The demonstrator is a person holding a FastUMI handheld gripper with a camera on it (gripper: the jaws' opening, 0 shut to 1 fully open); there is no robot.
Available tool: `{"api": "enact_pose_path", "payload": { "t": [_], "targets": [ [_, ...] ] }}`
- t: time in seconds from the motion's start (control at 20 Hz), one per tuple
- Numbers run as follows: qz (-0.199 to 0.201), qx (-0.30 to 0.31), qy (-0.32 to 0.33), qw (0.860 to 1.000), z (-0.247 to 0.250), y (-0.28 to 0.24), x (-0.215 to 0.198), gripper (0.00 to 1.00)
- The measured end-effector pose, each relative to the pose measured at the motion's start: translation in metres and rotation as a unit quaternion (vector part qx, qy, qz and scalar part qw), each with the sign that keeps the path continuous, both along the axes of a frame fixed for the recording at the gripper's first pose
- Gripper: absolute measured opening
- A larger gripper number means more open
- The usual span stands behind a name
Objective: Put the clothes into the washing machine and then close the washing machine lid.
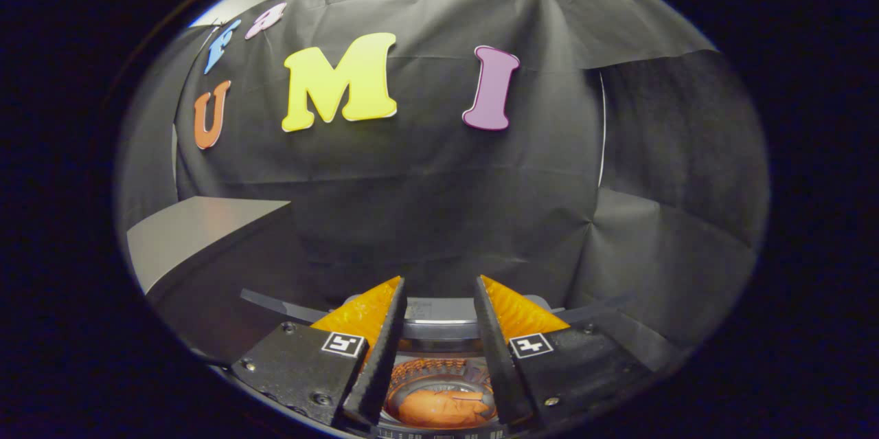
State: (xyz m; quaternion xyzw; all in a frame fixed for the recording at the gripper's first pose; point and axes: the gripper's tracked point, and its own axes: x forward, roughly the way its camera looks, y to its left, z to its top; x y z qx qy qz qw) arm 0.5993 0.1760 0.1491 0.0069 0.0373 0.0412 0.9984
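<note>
Washer (439, 319): drum open, orange clothes (439, 406) seen inside, directly below and between the fingers. Gripper (439, 329): fingers parted, nothing held. Lid not yet closed.

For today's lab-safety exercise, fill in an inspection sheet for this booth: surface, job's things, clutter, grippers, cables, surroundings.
Surface: pale grey tabletop beyond the fingers, against the wall.
Job's things: orange garment lying in the round perforated metal drum of the grey top-loading washing machine, seen between the fingers; lid state cannot tell.
Clutter: nothing seen.
Grippers: gripper open, fingers apart above the drum, holding nothing.
Cables: nothing seen.
Surroundings: black cloth booth wall ahead.
</note>
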Motion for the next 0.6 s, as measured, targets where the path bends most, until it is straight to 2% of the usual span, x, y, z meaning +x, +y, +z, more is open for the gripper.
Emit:
{"api": "enact_pose_path", "payload": {
  "t": [0.15, 0.25, 0.35, 0.6],
  "targets": [
    [0.001, 0.000, 0.038, 0.999, -0.022, 0.001, -0.006, 0.64],
    [0.027, -0.003, 0.107, 0.994, -0.053, 0.008, -0.018, 0.68],
    [0.021, -0.002, 0.117, 0.993, -0.082, 0.003, -0.027, 0.72],
    [0.005, 0.022, 0.144, 0.989, -0.107, 0.000, -0.037, 0.73]
  ]
}}
